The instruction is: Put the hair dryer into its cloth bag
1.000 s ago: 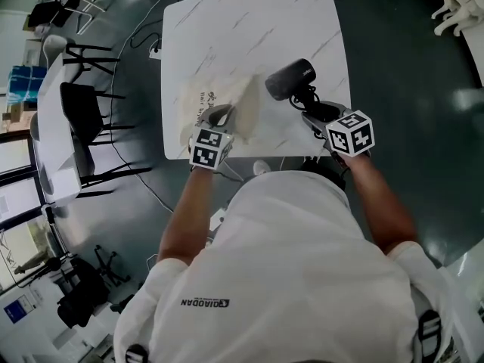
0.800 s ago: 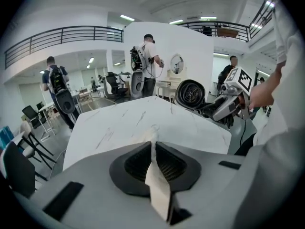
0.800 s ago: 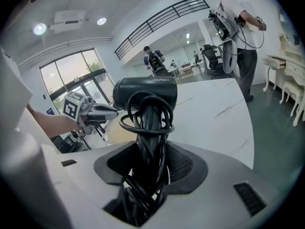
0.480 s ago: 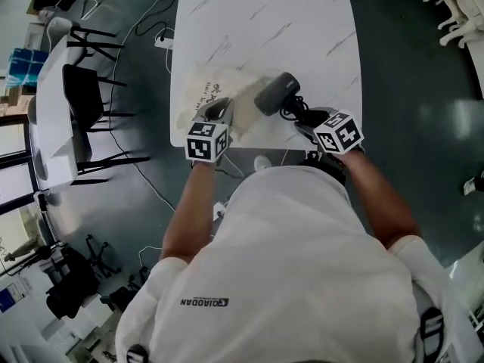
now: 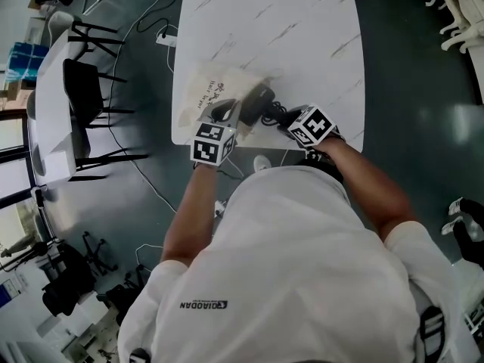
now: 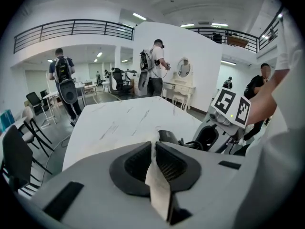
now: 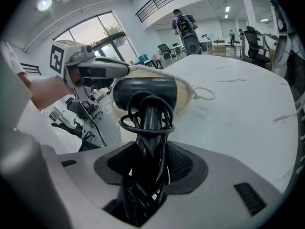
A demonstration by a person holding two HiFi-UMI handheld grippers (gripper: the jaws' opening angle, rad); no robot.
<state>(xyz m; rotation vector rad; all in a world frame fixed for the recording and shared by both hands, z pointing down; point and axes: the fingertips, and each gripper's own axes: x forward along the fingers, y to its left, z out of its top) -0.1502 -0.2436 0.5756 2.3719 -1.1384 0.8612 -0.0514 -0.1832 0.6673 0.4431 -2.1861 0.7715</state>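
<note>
Our left tongs point(image 5: 225, 114) are closed on the cloth bag point(image 5: 218, 91), pinching its mouth edge near the worktop point(image 5: 302, 36)'s front-left corner. Our right tongs point(image 5: 282, 121) clamp the hair dryer point(image 5: 261, 99) by its handle, barrel at the bag's mouth. Insertion remains; the coiled cord point(image 7: 145, 113) may snag.

Left gripper point(image 5: 226, 114) tightly closed, right gripper point(image 5: 278, 119) wider in grip, both downward-tilted
</note>
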